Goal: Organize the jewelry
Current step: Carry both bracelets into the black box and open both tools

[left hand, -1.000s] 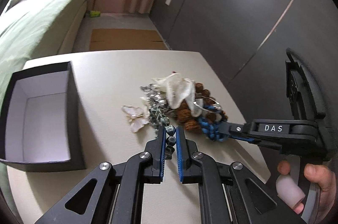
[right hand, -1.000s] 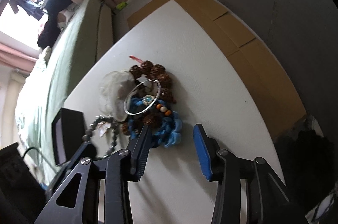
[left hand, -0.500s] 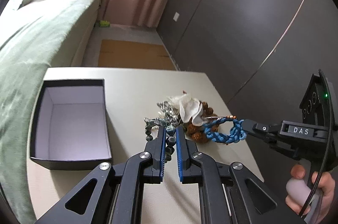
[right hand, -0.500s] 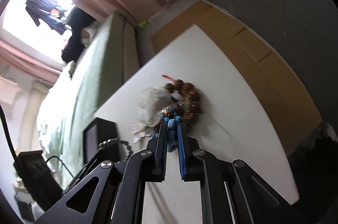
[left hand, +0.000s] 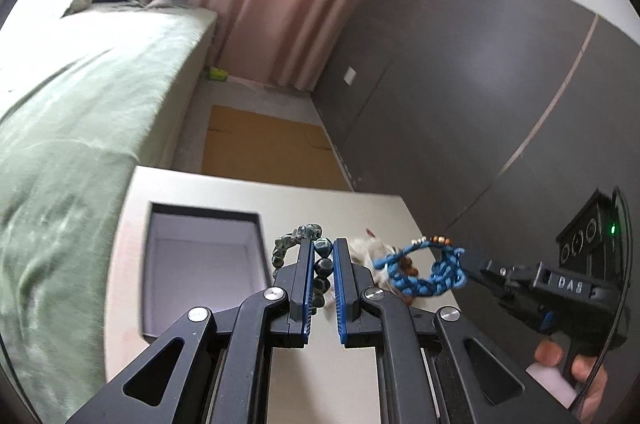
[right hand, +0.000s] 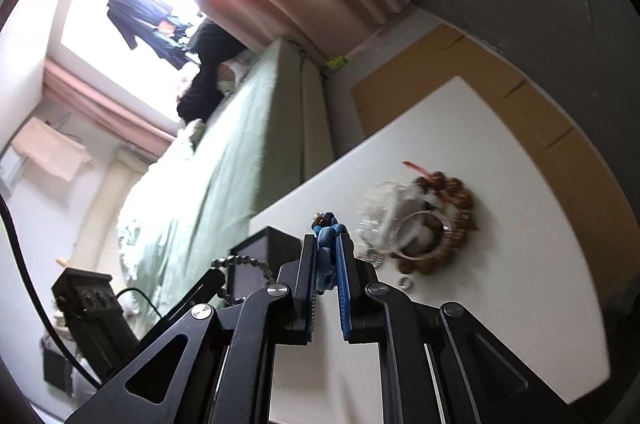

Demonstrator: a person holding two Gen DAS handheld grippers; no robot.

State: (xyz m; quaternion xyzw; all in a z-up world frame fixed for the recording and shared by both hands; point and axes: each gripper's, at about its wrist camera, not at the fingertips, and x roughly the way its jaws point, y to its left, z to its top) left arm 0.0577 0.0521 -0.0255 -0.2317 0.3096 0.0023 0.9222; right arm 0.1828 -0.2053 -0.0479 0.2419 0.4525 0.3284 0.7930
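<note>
Jewelry aloft: your left gripper (left hand: 323,264) pinches the dark green bead bracelet (left hand: 298,238), right gripper (right hand: 325,256) the blue braided bracelet (left hand: 424,270). Loose loops may snag the black open box's (left hand: 256,244) rim.

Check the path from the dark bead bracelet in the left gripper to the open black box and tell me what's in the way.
Nothing visible blocks it. The left gripper holds the dark bead bracelet lifted beside the open black box, whose inside looks bare. The blue braided bracelet hangs from the right gripper on the other side.
</note>
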